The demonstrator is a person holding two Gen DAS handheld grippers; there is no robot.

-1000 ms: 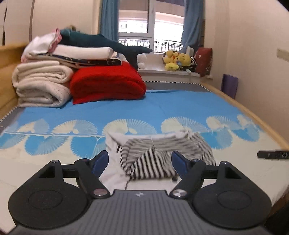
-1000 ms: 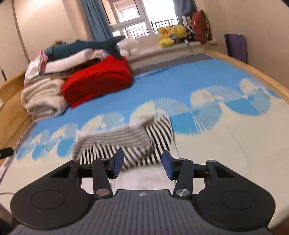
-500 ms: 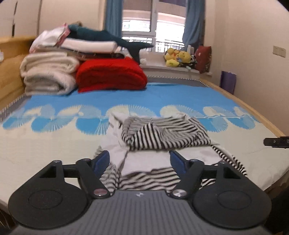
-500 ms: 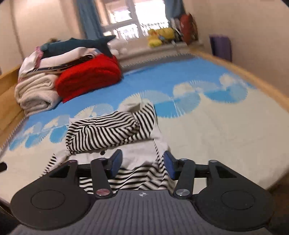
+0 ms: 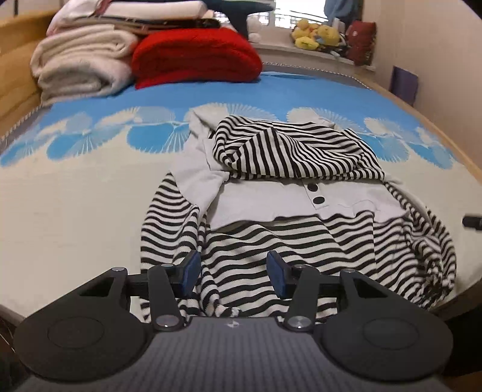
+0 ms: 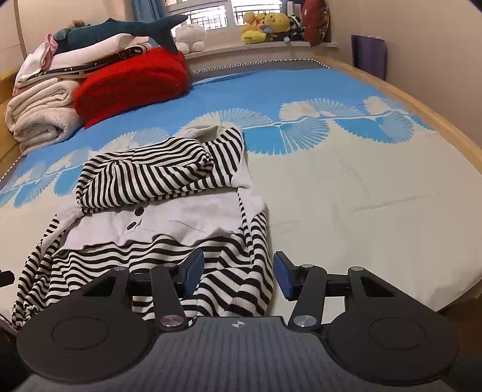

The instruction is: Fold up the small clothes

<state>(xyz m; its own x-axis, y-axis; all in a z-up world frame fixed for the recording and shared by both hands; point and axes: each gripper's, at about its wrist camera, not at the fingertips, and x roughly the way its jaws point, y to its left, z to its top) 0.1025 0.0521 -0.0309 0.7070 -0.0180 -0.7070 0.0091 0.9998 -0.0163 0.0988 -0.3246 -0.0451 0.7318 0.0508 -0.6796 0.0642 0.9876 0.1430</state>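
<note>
A small black-and-white striped garment (image 5: 289, 235) with a pale grey panel and two black buttons lies on the bed near its front edge, its sleeves folded in over the top. It also shows in the right wrist view (image 6: 150, 193). My left gripper (image 5: 233, 273) is open, low over the garment's near left hem. My right gripper (image 6: 239, 273) is open, over the near right hem. Neither holds cloth.
The bed (image 5: 75, 187) has a cream and blue fan-patterned cover. A stack of folded blankets (image 5: 81, 63) and a red blanket (image 5: 195, 57) sit at the far left. Plush toys (image 6: 265, 24) line the windowsill. The wooden bed edge (image 6: 427, 111) runs along the right.
Both grippers have drawn back toward the front edge of the bed and dropped lower. The garment's lower striped half now lies spread out in front of them.
</note>
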